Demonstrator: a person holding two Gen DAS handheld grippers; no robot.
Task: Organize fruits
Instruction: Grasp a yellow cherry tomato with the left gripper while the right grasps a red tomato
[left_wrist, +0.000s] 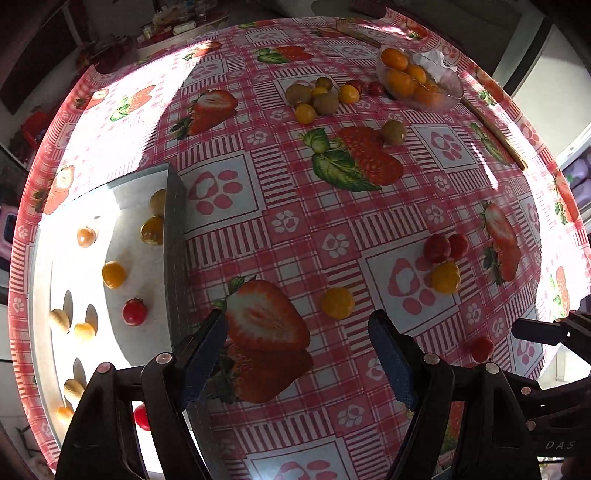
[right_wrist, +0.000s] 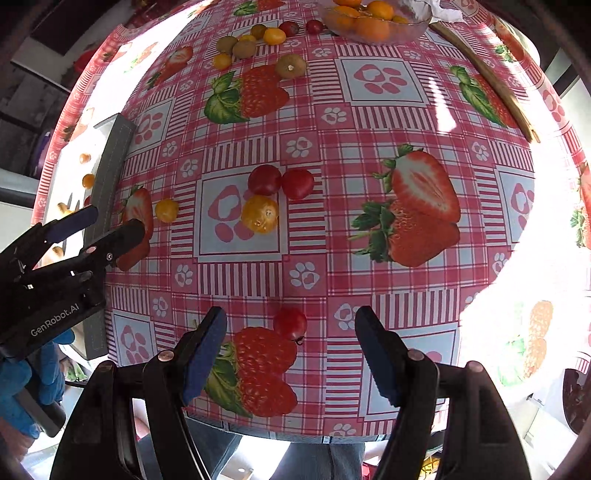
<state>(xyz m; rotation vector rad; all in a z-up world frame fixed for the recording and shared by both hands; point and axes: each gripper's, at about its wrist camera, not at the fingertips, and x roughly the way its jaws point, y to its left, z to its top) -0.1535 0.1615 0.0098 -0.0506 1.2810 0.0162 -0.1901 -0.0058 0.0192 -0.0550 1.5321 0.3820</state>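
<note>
A shallow white tray (left_wrist: 122, 199) with a dark grey wall lay at the left side of the desk (left_wrist: 295, 206) and held scattered small fruit: several yellow-orange tomatoes (left_wrist: 113, 274), a red cherry tomato (left_wrist: 134, 312) and a few pale ones washed out by sun. At the far right a clear glass bowl (left_wrist: 443, 94) held a pile of oranges (left_wrist: 400, 82) with crumpled clear wrap beside them. The desk wore a pink checked oilcloth printed with strawberries and paw marks. Loose on it were kiwis (left_wrist: 325, 103) and small tomatoes just left of the bowl, a lone kiwi (right_wrist: 291, 66) nearer, and a cluster of two red tomatoes (right_wrist: 280, 180) touching a yellow one (right_wrist: 260, 214) mid-desk. A single red cherry tomato (right_wrist: 290, 323) lay between the spread fingers of the right tool (right_wrist: 291, 354), ungripped. The left tool (left_wrist: 298, 354) also stood wide apart, holding nothing, beside the tray's near wall. A wooden strip (right_wrist: 484, 79) lay along the far right edge; cluttered shelves showed beyond the desk.
</note>
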